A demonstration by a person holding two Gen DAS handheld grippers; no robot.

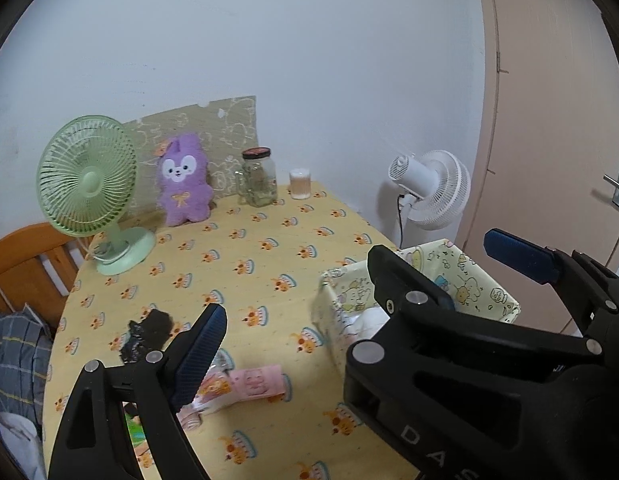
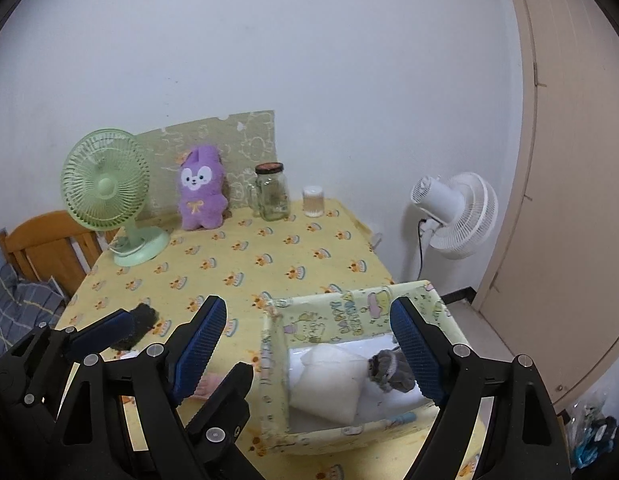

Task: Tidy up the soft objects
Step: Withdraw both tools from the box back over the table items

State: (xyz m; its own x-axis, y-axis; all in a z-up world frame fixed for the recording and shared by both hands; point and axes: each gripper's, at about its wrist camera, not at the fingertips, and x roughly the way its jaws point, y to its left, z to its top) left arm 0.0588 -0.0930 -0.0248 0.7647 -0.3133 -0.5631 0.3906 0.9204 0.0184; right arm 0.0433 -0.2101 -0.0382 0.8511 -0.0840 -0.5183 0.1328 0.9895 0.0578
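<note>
White letters "DAS" readable on the black body of the right gripper (image 1: 465,276), at five o'clock in the left wrist view. Coloured lettering on the fabric box (image 2: 351,316) inner wall, too blurred to read.

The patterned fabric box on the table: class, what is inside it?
Inside the fabric box lie a white folded soft item and a grey fuzzy item. The near wall and the right tool hide part of the floor.
</note>
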